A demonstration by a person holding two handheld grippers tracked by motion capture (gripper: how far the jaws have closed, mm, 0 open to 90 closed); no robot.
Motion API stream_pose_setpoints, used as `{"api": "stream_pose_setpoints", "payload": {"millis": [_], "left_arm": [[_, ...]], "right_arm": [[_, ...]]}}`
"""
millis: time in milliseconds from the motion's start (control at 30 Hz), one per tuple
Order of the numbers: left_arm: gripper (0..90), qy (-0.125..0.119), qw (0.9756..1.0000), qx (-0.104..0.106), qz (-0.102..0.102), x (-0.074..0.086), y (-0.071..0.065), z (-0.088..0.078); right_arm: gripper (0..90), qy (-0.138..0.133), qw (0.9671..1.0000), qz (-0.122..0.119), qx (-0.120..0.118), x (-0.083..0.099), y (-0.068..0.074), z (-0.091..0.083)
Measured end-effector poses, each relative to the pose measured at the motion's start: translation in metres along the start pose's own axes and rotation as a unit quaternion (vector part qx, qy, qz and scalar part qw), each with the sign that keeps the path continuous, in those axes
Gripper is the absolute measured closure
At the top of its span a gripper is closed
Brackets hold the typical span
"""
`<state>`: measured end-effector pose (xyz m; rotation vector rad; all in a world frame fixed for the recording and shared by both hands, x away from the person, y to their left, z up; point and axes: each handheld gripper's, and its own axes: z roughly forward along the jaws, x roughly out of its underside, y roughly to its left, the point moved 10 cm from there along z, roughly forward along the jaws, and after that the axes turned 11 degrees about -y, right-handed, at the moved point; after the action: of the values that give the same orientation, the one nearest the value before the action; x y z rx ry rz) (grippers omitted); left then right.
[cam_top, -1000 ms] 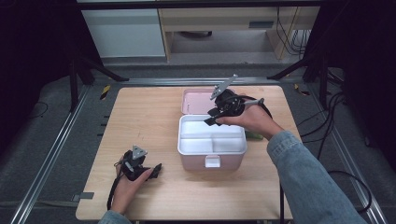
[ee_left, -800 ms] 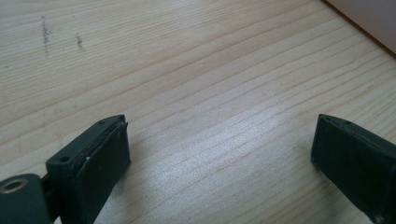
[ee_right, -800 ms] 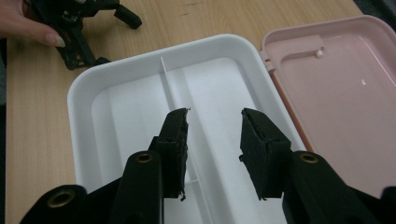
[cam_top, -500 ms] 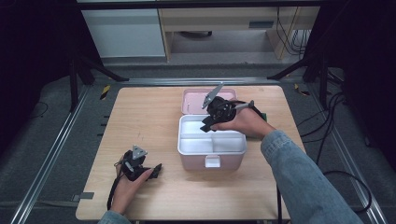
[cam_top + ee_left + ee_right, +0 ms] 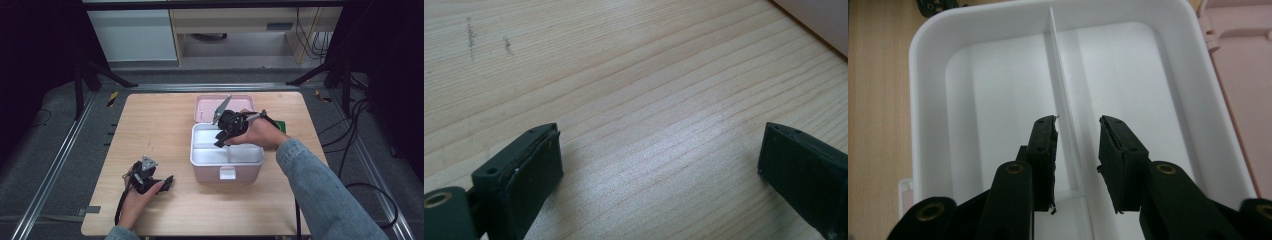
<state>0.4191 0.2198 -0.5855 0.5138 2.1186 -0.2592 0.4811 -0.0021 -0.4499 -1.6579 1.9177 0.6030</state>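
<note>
The right claw [image 5: 1077,150] reaches down into the white tray [image 5: 200,147] sitting in the pink box [image 5: 205,172], its jaws just narrowing astride the tray's thin divider [image 5: 1060,85], one side touching, likely to lift the tray out by it. One tray, one box, one pink lid [image 5: 205,107] behind the box; the left claw [image 5: 659,165] rests wide open and empty on the desk [image 5: 150,125] left of the box.

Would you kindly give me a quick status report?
Right gripper closing astride the white tray's divider, one pad touching. Left gripper open on the table. Nothing in the way.
</note>
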Motion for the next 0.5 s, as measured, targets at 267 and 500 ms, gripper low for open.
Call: {"api": "stream_pose_setpoints", "payload": {"millis": [267, 500], "left_arm": [[3.2, 0.0, 1.0, 0.0, 0.001, 0.0, 0.0, 0.0], [3.2, 0.0, 1.0, 0.0, 0.001, 0.0, 0.0, 0.0]], "right_arm": [[70.3, 0.017, 0.9998, -0.007, -0.01, 0.006, 0.001, 0.004], [72.8, 0.032, 0.9993, -0.011, -0.014, 0.012, 0.0, 0.006]]}}
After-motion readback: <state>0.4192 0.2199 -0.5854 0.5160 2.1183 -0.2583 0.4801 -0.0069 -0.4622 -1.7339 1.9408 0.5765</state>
